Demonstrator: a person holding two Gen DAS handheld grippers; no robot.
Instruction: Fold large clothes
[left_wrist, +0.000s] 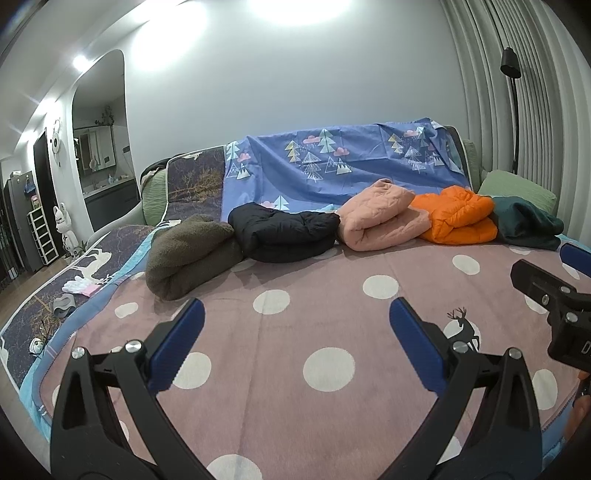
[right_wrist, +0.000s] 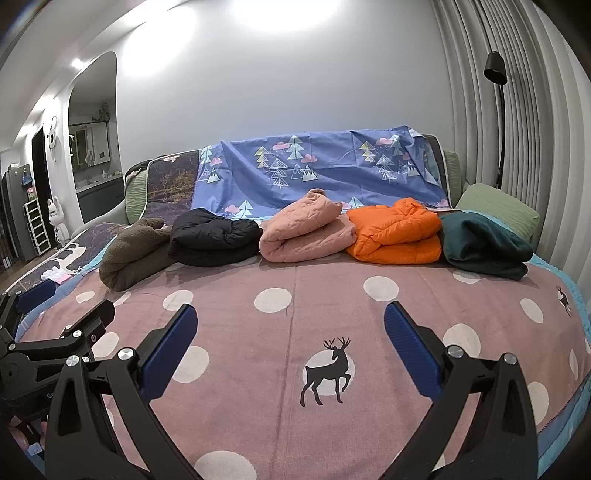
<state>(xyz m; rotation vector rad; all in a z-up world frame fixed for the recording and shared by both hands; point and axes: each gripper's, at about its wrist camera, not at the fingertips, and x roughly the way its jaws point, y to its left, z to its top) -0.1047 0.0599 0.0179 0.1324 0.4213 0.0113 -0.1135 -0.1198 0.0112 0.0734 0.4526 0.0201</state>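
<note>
Gaping wide, empty: left claw (left_wrist: 297, 308); right claw (right_wrist: 290, 314); green garment (left_wrist: 526, 221) partly cropped, perhaps folded.

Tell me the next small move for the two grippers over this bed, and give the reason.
Probably hold off grasping and draw both back: all five garments, from the brown fleece bundle to the dark green folded fleece, already lie folded in a row. The left gripper and right gripper hang with jaws open and empty over the pink polka-dot bedspread, where no unfolded garment shows.
</note>
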